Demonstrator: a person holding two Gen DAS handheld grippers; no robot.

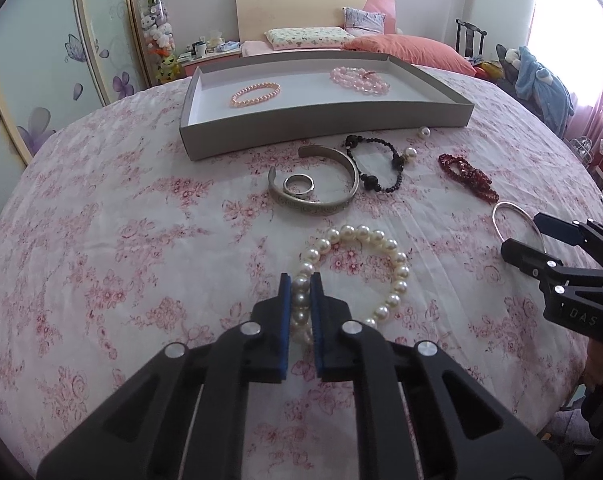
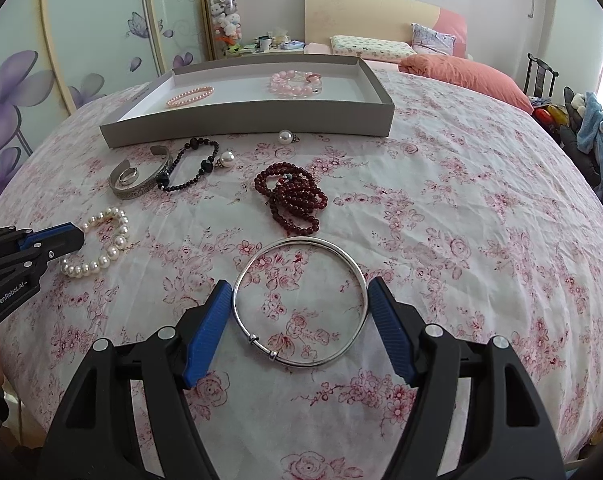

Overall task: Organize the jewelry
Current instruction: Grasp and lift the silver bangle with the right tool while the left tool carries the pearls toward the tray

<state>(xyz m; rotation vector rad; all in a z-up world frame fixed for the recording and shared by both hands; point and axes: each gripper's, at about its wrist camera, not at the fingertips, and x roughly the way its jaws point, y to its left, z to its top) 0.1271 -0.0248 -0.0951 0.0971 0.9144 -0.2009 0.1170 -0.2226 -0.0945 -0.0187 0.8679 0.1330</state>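
While the left gripper (image 1: 301, 280) is pinching the pearls (image 1: 357, 276), the right gripper (image 2: 299, 292) is straddling the bangle (image 2: 301, 300), jaws spread.

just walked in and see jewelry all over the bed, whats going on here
A person is sorting jewelry into a tray with two handheld grippers. The left gripper has its jaws shut on the pearl bracelet, which still lies on the bedspread. The right gripper has open jaws on either side of the silver bangle, not yet gripping. Two pink bracelets are already in the tray; the cuff, black beads and red beads wait.
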